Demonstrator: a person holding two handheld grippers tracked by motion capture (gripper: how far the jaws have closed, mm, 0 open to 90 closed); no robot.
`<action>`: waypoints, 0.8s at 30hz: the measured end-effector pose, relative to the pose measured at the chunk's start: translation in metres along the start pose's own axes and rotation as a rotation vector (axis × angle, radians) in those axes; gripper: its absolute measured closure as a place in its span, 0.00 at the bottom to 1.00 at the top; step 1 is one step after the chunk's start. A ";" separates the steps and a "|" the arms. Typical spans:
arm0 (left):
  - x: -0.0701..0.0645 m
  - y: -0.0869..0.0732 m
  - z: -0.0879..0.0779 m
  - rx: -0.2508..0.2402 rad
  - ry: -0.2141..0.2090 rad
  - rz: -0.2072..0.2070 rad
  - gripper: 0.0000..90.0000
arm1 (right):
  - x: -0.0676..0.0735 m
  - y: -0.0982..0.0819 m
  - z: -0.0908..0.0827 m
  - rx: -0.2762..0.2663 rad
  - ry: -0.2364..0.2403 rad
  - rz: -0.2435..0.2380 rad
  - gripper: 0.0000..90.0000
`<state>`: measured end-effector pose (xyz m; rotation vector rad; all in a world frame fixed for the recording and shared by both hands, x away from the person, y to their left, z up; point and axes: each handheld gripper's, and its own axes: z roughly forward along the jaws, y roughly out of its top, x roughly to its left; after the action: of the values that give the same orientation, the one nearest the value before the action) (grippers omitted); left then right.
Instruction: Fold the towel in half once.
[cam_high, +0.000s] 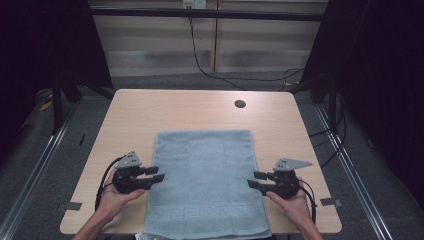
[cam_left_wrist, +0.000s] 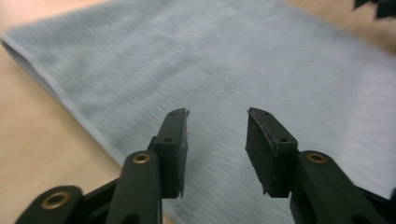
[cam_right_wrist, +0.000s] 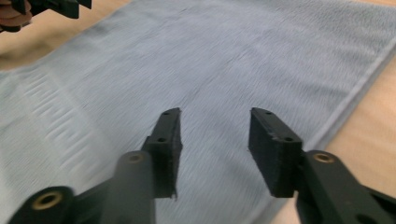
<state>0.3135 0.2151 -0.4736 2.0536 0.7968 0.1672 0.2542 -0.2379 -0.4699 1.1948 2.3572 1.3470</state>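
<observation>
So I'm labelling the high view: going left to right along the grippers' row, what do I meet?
Bare table → left gripper → light blue towel → right gripper → bare table again.

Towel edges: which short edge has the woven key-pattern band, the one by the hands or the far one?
The near short edge of the towel, the one by the hands; its pattern band runs across there, while the far edge looks plain.
</observation>
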 end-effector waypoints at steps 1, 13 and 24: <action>0.006 0.003 0.005 0.000 0.005 -0.018 0.64 | -0.004 0.006 0.006 0.013 -0.003 0.004 0.55; 0.038 0.019 0.048 0.022 0.054 -0.069 0.60 | -0.038 0.034 0.071 0.062 -0.047 0.039 0.45; 0.035 0.005 0.052 0.051 0.019 -0.032 0.60 | -0.024 0.016 0.076 0.098 -0.093 -0.042 0.43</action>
<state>0.3645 0.1977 -0.5067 2.0884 0.8529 0.1505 0.3173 -0.2014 -0.5063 1.1991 2.3928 1.1496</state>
